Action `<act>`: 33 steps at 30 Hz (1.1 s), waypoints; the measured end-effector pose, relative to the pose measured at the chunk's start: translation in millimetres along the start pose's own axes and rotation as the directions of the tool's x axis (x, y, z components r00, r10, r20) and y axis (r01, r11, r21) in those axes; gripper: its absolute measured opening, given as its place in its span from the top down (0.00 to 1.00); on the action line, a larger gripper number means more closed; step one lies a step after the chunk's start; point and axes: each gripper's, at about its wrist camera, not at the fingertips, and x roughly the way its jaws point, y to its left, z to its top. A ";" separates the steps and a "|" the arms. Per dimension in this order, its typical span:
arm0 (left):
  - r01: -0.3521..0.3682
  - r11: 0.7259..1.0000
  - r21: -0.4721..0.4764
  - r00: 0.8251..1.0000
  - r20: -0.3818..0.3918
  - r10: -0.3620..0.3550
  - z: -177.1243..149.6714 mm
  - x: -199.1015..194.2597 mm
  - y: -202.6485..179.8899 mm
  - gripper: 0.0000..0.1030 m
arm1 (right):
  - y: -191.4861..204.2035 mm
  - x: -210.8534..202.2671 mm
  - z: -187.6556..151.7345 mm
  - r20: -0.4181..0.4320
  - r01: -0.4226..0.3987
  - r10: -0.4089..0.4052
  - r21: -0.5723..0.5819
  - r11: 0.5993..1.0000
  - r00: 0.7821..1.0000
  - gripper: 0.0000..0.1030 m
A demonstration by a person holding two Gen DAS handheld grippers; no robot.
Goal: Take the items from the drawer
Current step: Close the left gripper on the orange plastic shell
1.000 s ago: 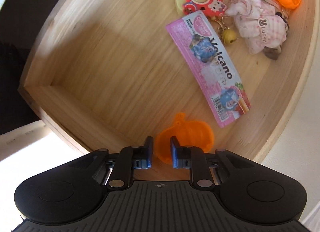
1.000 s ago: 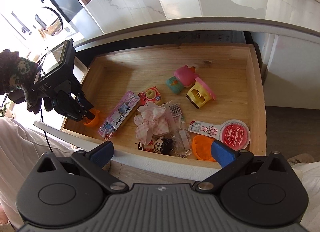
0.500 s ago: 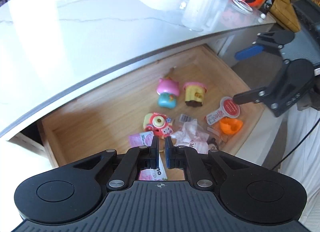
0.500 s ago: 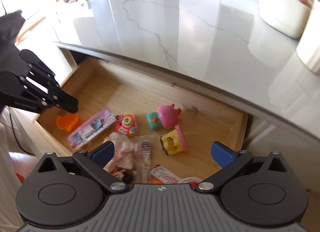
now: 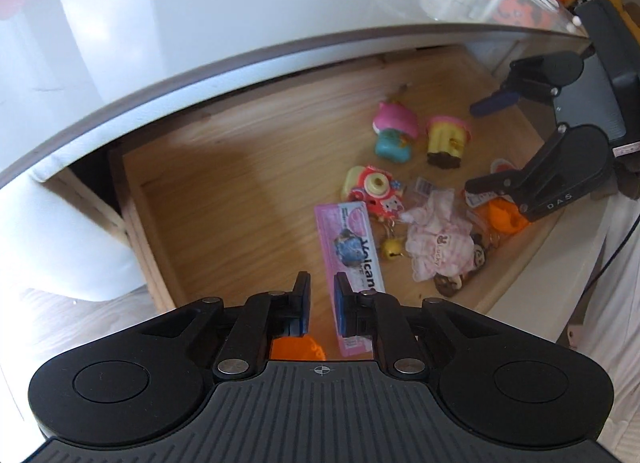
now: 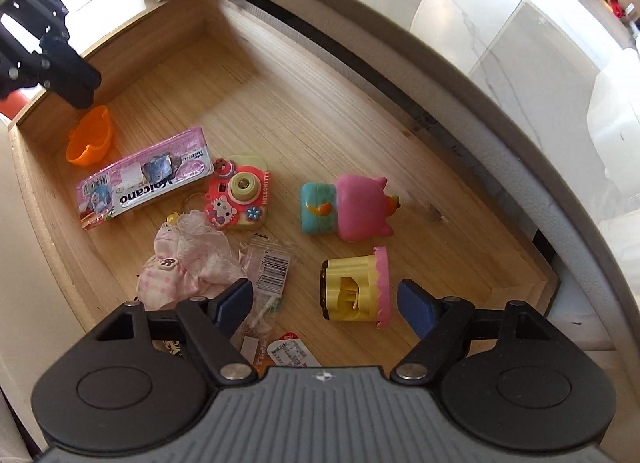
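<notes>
Both wrist cameras look steeply down, sharing the open drawer (image 5: 224, 199).

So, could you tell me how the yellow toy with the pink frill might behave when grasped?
The yellow toy looks like hollow moulded plastic, so probably stiff and light. Lying on its rounded side, it may roll. Its glossy surface could slip.

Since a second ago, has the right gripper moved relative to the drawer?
Yes. The right gripper has dropped toward the floor of the drawer. The yellow toy now lines up between its closing fingers, which have not touched it.
</notes>
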 end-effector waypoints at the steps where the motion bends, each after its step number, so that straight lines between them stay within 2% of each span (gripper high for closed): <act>1: 0.002 1.000 0.001 1.000 -0.015 -0.002 0.7 4.8 -0.7 0.87 | 0.5 -4.2 -2.0 0.012 -0.003 0.003 0.003 1.000 1.000 0.20; 7: -0.002 1.000 -0.012 0.989 -0.147 0.000 13.5 42.5 -3.3 0.86 | -0.3 -32.1 -21.9 0.107 0.027 -0.031 0.045 0.999 0.994 0.12; 10: -0.009 1.000 -0.021 0.985 -0.175 0.005 17.0 45.8 -1.3 0.86 | -9.6 -39.4 -29.6 0.135 0.037 -0.049 0.090 0.995 0.990 0.09; 13: 0.012 0.998 0.061 0.973 -0.231 0.002 16.5 37.0 -1.8 0.84 | -17.7 -45.0 -40.2 0.149 0.011 -0.030 0.129 0.992 0.988 0.04; 16: -0.050 0.988 0.146 0.954 -0.287 0.090 11.0 26.5 0.1 0.84 | -17.5 -41.4 -50.2 0.142 0.008 -0.027 0.129 0.992 0.990 0.02; 18: -0.096 0.981 0.171 0.947 -0.289 0.143 7.1 19.6 5.0 0.84 | -15.9 -38.5 -54.2 0.131 0.012 -0.028 0.122 0.992 0.991 0.02; 22: -0.139 0.983 0.123 0.946 -0.276 0.169 7.8 15.4 19.3 0.84 | -14.9 -44.8 -56.6 0.156 -0.005 -0.013 0.119 0.993 0.988 0.02; 25: -0.136 0.978 0.160 0.945 -0.274 0.177 12.0 24.5 18.4 0.84 | -8.3 -43.1 -56.5 0.153 0.005 -0.019 0.094 0.996 0.988 0.02; 29: -0.130 0.967 0.219 0.927 -0.319 0.197 15.9 39.0 16.7 0.83 | -6.3 -41.5 -56.1 0.146 0.014 -0.027 0.092 0.996 0.989 0.02; 33: -0.121 0.964 0.238 0.921 -0.336 0.199 18.2 46.5 21.2 0.83 | -7.1 -38.5 -56.2 0.134 0.009 -0.022 0.094 0.996 0.991 0.02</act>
